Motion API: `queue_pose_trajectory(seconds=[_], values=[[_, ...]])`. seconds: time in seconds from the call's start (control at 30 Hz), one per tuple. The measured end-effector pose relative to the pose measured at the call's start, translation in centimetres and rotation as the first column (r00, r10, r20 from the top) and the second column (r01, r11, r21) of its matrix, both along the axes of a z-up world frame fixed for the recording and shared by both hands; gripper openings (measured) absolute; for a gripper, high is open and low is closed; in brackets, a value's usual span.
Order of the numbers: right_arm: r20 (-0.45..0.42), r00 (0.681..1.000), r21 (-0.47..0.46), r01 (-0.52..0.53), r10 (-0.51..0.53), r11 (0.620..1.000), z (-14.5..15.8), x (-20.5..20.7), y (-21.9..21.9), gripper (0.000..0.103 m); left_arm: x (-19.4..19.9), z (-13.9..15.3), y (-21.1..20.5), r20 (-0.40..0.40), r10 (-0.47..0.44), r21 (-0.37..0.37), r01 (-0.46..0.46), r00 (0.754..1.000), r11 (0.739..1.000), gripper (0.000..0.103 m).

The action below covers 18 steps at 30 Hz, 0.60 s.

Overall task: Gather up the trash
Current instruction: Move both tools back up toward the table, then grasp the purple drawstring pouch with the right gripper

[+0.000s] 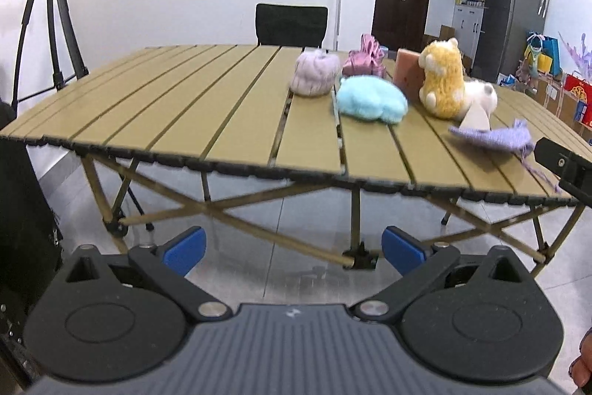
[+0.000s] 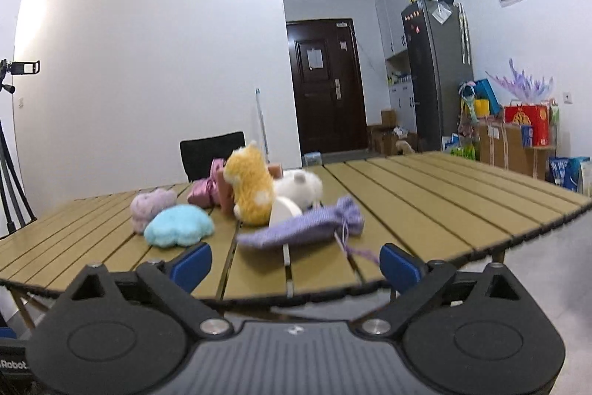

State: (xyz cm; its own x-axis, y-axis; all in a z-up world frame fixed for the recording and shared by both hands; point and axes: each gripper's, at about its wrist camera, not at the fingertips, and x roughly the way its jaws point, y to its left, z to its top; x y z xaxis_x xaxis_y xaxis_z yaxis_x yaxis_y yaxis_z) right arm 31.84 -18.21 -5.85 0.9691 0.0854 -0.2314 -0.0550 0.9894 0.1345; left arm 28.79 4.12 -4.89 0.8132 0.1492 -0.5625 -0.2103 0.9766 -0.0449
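A heap of soft things lies on the tan slatted folding table (image 1: pixel 185 110): a lilac fluffy bundle (image 1: pixel 314 76), a pink satin pouch (image 1: pixel 364 58), a light blue fluffy piece (image 1: pixel 372 100), a pink block (image 1: pixel 407 73), a yellow plush toy (image 1: pixel 442 80), a white plush (image 1: pixel 481 95) and a purple knitted drawstring pouch (image 1: pixel 492 137). My left gripper (image 1: pixel 294 248) hangs open in front of and below the table's near edge, nothing between its blue pads. My right gripper (image 2: pixel 296 261) is open at the table edge, just short of the purple pouch (image 2: pixel 299 228), not touching it.
A black chair (image 1: pixel 292 24) stands behind the table and a tripod (image 1: pixel 48 24) at the far left. A dark door (image 2: pixel 325 84), a grey fridge (image 2: pixel 436 73) and stacked boxes and bags (image 2: pixel 518 132) fill the right side. A dark object (image 1: pixel 22 210) stands close on the left.
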Motion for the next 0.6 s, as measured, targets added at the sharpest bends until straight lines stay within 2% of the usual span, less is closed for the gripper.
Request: queue_pose_trajectory(seconds=[0.2,0.37,0.6], values=[[-0.011,1.0,0.002,-0.008,0.008,1.0,0.8,3.3,-0.2,0.1,2.3,1.1,0.0,0.02,-0.003,-0.007,0.003,1.0,1.0,0.103],[-0.048,0.999,0.013,0.005,-0.004,1.0,0.2,6.2,-0.4,0.102,4.5,2.1,-0.5,0.045,-0.005,0.02,0.004,0.999,1.0,0.103],[-0.087,0.995,0.0,0.044,-0.043,0.999,-0.5,10.1,-0.4,0.102,7.3,3.1,-1.2,0.047,-0.032,0.015,0.032,0.998,0.999,0.103]])
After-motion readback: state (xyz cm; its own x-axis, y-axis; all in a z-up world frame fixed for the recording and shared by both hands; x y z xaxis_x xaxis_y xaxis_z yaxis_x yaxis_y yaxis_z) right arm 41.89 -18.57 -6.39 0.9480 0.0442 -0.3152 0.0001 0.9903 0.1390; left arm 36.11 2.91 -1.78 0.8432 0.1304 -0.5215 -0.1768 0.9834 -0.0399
